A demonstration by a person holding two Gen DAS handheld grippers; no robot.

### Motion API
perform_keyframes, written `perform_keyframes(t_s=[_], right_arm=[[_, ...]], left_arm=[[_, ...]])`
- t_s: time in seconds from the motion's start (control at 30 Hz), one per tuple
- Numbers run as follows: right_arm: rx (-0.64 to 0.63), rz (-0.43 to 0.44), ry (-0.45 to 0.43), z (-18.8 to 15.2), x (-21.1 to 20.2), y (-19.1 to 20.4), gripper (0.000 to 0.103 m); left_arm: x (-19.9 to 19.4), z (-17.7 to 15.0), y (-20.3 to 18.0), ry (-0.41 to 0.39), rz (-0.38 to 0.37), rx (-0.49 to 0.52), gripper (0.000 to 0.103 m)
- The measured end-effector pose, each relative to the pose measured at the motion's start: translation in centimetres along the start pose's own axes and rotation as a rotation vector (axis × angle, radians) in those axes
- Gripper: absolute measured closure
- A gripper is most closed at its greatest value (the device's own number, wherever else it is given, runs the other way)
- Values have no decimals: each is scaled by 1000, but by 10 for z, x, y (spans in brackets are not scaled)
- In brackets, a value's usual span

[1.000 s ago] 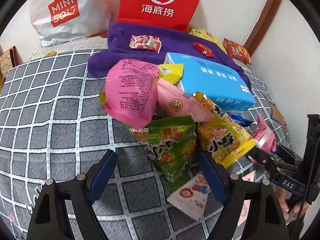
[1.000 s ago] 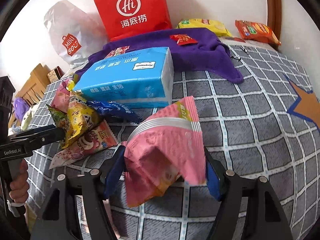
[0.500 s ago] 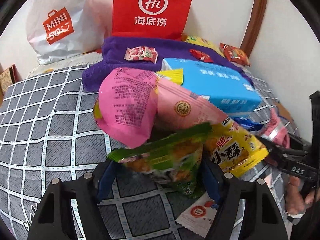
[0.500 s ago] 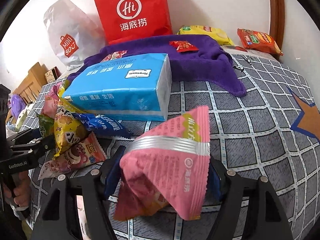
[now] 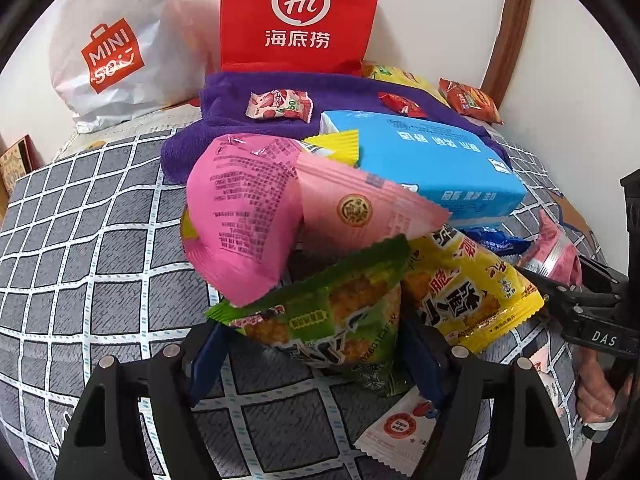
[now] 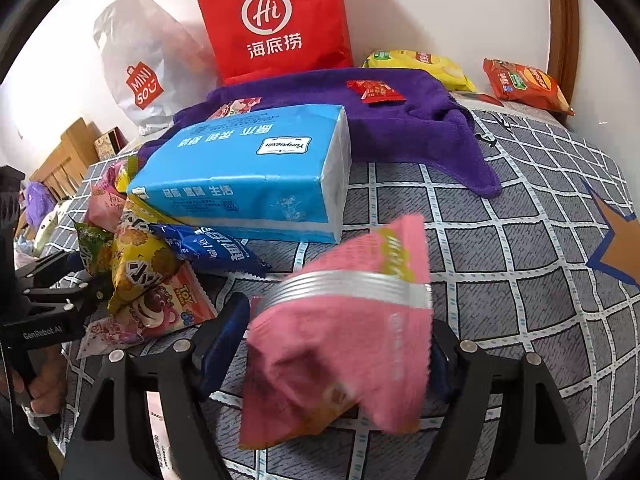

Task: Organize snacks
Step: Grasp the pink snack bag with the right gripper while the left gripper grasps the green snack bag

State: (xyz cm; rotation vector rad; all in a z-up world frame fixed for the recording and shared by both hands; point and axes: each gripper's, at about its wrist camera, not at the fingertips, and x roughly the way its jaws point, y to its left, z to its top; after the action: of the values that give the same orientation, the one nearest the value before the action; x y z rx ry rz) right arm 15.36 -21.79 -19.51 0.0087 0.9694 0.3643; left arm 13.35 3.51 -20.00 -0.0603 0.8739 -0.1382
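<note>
My left gripper (image 5: pixel 316 356) is shut on a green snack packet (image 5: pixel 332 316) and holds it just above the checked bedspread. Behind it lie a pink packet (image 5: pixel 244 216), a pale pink packet (image 5: pixel 360 208) and a yellow packet (image 5: pixel 464 292). My right gripper (image 6: pixel 340 356) is shut on a pink packet with a silver band (image 6: pixel 344 344), lifted off the bed; it also shows in the left wrist view (image 5: pixel 556 252). A blue tissue pack (image 6: pixel 248 176) lies in the middle of the pile. A purple towel (image 6: pixel 400 124) behind it holds a small red packet (image 6: pixel 374 91).
A red Hi bag (image 5: pixel 300 16) and a white Miniso bag (image 5: pixel 112 48) stand against the wall. Yellow (image 6: pixel 420 64) and orange (image 6: pixel 524 84) chip bags lie at the back right. A Toy Story packet (image 6: pixel 160 312) and blue packet (image 6: pixel 212 248) lie by the pile.
My left gripper closed on the green packet and lifted it. My right gripper raised the pink packet a little and shifted it right.
</note>
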Motion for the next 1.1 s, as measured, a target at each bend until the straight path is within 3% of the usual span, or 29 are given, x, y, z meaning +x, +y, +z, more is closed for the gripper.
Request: perform_keyframes(t_s=[0.2,0.43,0.73,0.9,1.1], right_arm=[[27,22,2,2,-3,-2,26],[16,2,18,4,-5,0,26],[24,13,7,1,-5,0,25],[18,20,6,1,-7,0,32],[19,14,-2,-1,-19,4,37]], left_arm=[[-4,0,10,-7,-60,-51,28],[-4,1,2,15,-22,-25,28],[-5,0,7,-3,-36,-48,31],[-8,0,6,15,-6,-40,45],[-18,1,12,49,-79,-93,54]])
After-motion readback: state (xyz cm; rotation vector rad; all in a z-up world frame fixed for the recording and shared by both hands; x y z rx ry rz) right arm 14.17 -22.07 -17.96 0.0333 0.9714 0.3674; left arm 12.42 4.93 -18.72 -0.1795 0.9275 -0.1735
